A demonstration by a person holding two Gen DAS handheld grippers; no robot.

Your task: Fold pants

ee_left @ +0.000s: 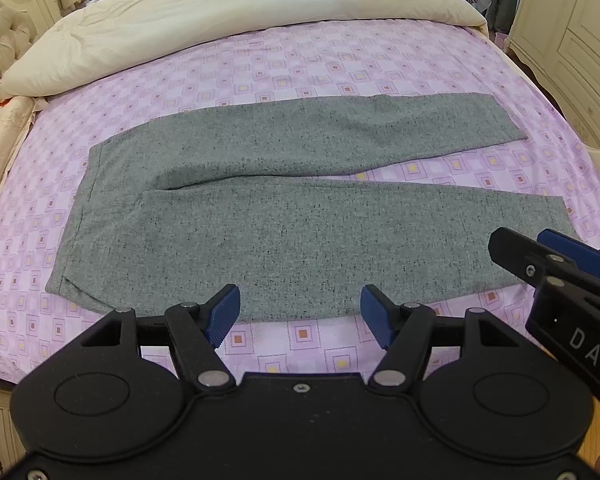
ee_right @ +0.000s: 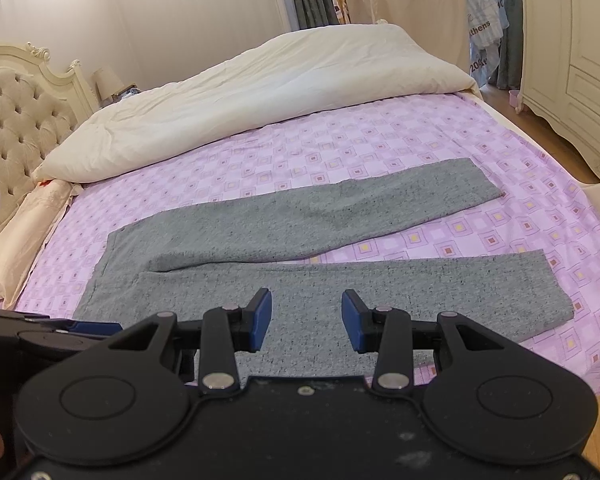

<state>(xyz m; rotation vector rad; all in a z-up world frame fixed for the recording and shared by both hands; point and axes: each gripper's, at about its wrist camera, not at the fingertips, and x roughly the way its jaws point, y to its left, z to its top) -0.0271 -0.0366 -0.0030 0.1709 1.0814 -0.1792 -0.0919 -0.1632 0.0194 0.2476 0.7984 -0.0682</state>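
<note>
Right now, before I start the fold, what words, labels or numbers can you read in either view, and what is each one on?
"DAS": white letters on the right gripper body, cut off at the frame edge.
"Athens": on the printed hanging fabric by the wardrobe.
"Pari": same fabric, cut off.
"20": same fabric, lower down; the rest is too blurred.
No text is visible on the pants or the left gripper.

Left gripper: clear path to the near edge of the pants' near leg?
Probably yes. The left gripper is open just short of the gray pants, and nothing lies between them; the right gripper sits off to the side.
</note>
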